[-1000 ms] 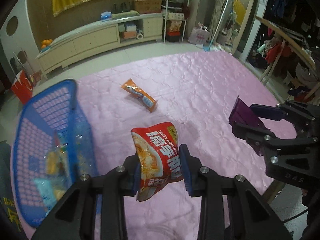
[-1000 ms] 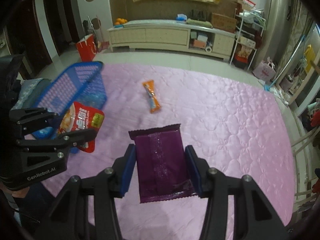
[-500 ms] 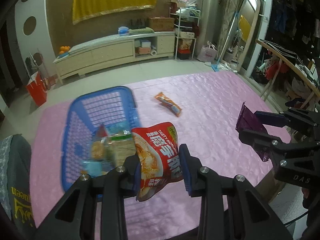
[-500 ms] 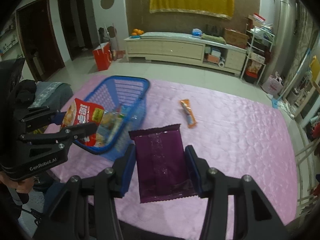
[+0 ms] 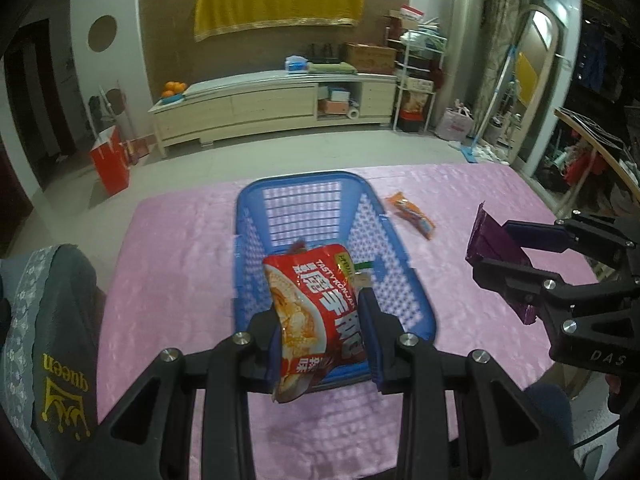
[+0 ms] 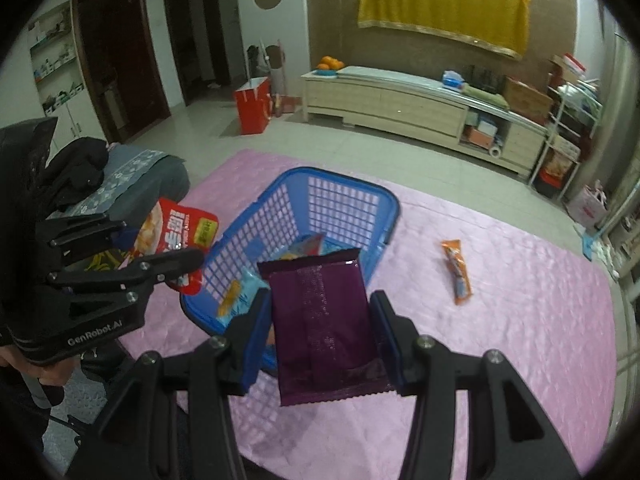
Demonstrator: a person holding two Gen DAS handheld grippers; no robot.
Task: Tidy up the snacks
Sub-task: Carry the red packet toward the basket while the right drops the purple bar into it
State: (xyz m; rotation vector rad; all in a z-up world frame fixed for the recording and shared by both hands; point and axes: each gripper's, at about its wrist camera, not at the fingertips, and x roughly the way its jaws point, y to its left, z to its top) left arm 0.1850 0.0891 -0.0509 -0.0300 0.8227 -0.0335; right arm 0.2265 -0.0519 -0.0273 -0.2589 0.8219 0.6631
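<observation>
My left gripper (image 5: 322,336) is shut on a red snack pouch (image 5: 316,312) and holds it in the air over the near end of the blue basket (image 5: 256,240). My right gripper (image 6: 318,336) is shut on a purple snack packet (image 6: 320,320), just in front of the basket's (image 6: 344,188) near right corner. Several snacks (image 6: 240,300) lie inside the basket. An orange snack bar (image 6: 456,272) lies on the pink quilted cover (image 6: 520,320) to the basket's right. Each gripper shows in the other's view: the right gripper (image 5: 516,272) and the left gripper (image 6: 168,248).
A grey cushioned seat (image 5: 48,320) with a dark garment stands at the left edge of the cover. Beyond the far edge are tiled floor, a red paper bag (image 5: 112,168) and a long low cabinet (image 5: 272,108). A rack and clutter fill the right side.
Both grippers have swept to the left with their packets still gripped. The basket, at the left edge a second ago, now sits straight ahead under the red pouch.
</observation>
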